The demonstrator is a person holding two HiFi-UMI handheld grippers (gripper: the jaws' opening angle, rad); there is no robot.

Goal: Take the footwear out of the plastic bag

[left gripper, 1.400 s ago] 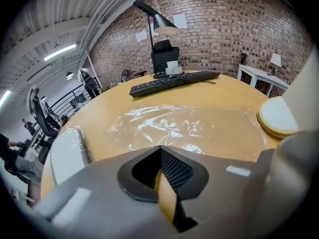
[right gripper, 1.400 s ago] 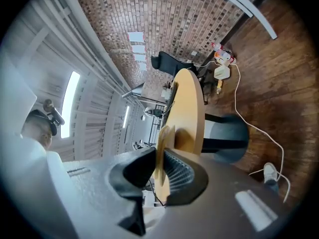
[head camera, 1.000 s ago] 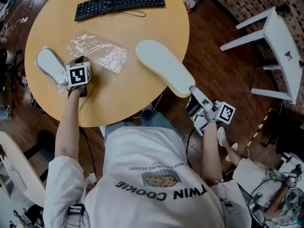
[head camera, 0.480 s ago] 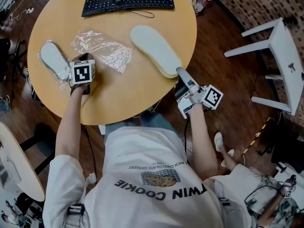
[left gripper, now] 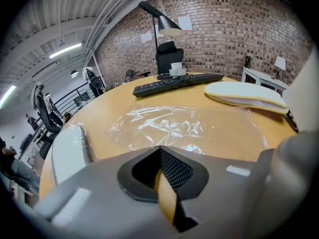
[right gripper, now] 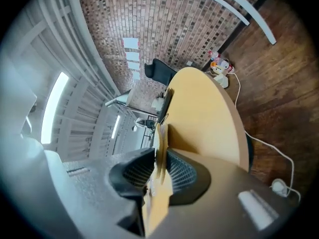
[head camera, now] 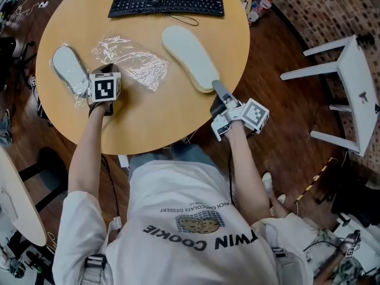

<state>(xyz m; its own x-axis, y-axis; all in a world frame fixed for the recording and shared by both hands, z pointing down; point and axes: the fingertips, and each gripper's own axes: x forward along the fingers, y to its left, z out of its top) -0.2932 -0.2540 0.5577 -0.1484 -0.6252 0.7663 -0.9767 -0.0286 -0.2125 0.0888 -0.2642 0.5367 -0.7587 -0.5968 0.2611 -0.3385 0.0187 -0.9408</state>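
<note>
The bare white slipper (head camera: 189, 57) lies on the desk (head camera: 154, 117), its near end pinched edge-on in the closed right tongs (head camera: 215, 86). An empty plastic bag (head camera: 132, 61) lies between it and a second slipper (head camera: 68, 70), which is wrapped in plastic. The left tongs (left gripper: 162, 176) are shut just beside the second slipper; any grip on film is hard to make out

Head view looks steeply down on the surface (head camera: 154, 111); both gripper views skim that surface low, the right's rolled sideways.
</note>
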